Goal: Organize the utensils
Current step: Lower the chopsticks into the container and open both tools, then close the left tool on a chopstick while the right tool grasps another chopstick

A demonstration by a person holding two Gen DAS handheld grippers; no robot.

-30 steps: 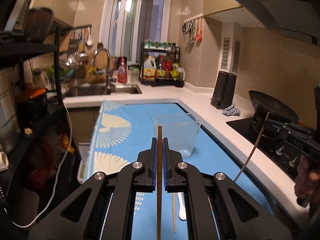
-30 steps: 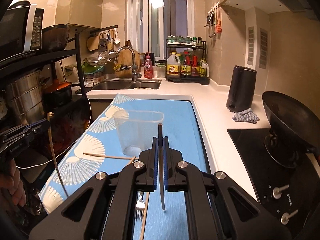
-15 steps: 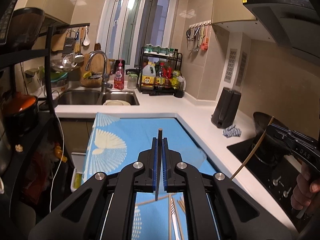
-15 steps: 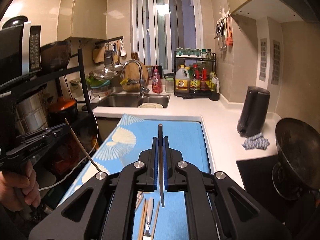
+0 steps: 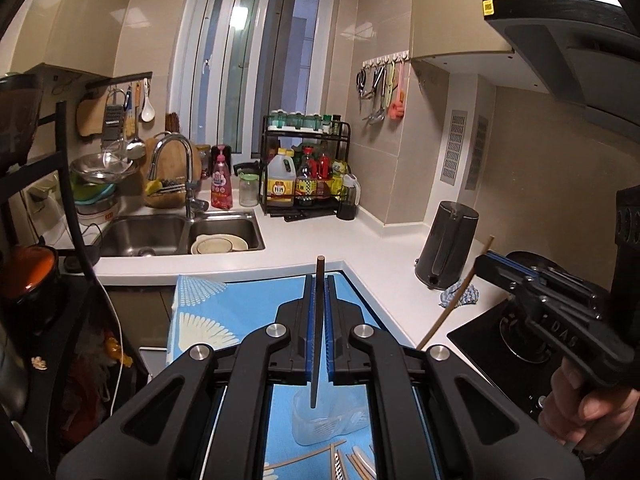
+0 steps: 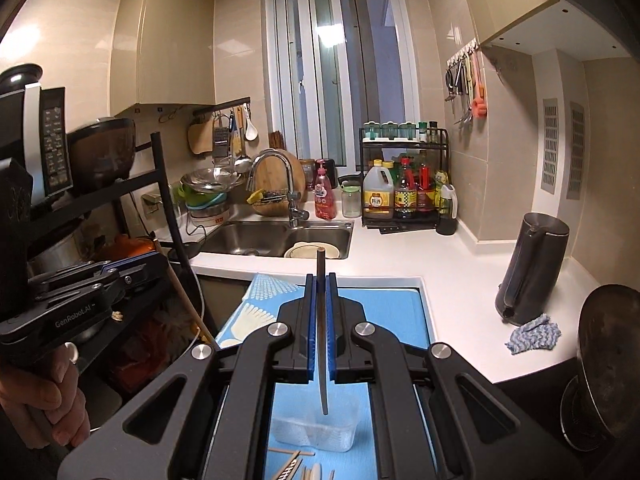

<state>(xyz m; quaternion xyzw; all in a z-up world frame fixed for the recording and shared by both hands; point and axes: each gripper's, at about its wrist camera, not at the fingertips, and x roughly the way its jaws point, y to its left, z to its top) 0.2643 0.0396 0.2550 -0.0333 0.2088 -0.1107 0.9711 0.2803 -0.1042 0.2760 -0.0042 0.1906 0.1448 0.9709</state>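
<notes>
Chopsticks stand clamped one in each gripper, left gripper and right gripper alike, tips hanging over the clear container on the blue mat, seemingly for dropping in, loose utensils lying beside it.

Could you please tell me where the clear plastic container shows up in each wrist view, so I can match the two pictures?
Left wrist: the container sits at bottom centre on the blue mat, seen between the tool's arms, below the held chopstick.
Right wrist: the container is again at bottom centre, under the chopstick held there.
Shared landmark: the dark kettle on the white counter, at right in both.
</notes>
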